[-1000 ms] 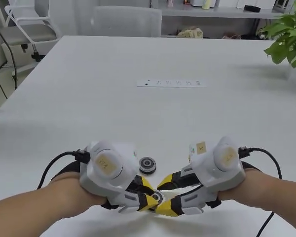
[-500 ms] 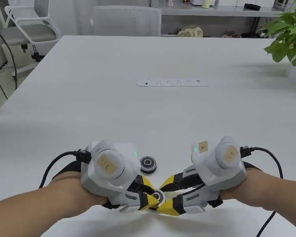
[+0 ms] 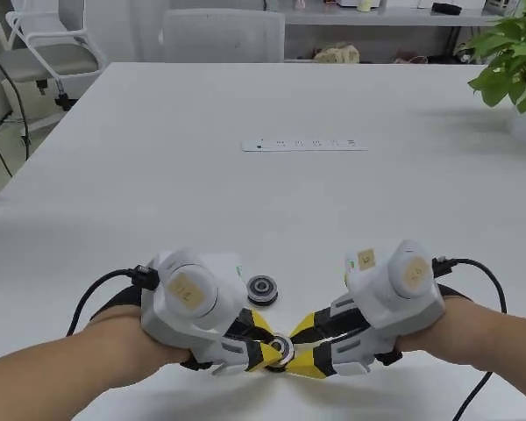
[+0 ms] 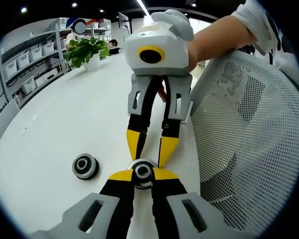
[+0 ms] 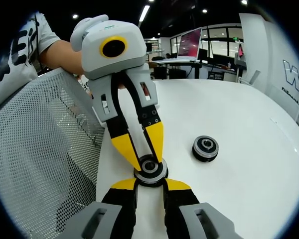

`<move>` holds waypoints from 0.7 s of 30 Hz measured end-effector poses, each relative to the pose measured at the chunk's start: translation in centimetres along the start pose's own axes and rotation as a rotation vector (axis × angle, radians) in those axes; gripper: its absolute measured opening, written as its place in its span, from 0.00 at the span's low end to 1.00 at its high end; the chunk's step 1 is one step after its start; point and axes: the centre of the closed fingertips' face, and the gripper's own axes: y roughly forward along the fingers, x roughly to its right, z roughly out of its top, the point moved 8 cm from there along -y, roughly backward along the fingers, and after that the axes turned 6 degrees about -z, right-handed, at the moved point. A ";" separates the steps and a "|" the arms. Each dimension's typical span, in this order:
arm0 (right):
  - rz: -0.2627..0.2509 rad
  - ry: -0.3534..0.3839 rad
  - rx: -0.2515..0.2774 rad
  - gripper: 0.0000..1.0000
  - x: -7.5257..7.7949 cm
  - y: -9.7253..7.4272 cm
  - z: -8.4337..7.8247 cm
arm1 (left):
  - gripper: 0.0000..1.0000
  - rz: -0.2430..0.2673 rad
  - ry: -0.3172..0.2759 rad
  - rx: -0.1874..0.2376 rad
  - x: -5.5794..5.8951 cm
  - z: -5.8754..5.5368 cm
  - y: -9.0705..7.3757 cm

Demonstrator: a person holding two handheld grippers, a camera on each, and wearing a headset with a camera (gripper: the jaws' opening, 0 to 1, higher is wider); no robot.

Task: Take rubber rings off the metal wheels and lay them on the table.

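**Wheel** [image 3: 278, 349]: sitting at the near edge of the tabletop [image 3: 245, 202], between both tools.
- **Left tool** [image 4: 142, 175]: clamping the wheel, yellow tips pressing on either side.
- **Right tool** [image 5: 150, 184]: meeting it head-on, tips touching the rim. Cannot tell whether it is gripping.
- **Handling, as judged:** the left should be steadying the metal hub while the right is catching only the ring [image 5: 162, 175]. It should be rolling the ring over one edge, not dragging it straight off.
- **Materials:** the ring is looking black, matt and pliable. The hub is showing bright, round and stepped.

**Second wheel** [image 3: 262, 288]: lying flat nearby, apart, wearing its ring.
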 end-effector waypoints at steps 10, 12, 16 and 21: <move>-0.001 0.002 -0.005 0.14 -0.1 -0.1 -0.1 | 0.07 0.008 -0.002 -0.001 0.1 0.0 0.0; -0.003 0.006 -0.005 0.14 -0.1 -0.1 -0.1 | 0.07 0.009 -0.005 0.001 0.2 0.0 0.0; -0.002 -0.004 -0.002 0.13 -0.1 -0.2 -0.2 | 0.07 0.010 -0.011 0.003 0.2 -0.1 0.0; 0.001 0.002 -0.004 0.08 0.0 -0.3 -0.3 | 0.07 0.012 -0.013 0.004 0.2 -0.1 0.0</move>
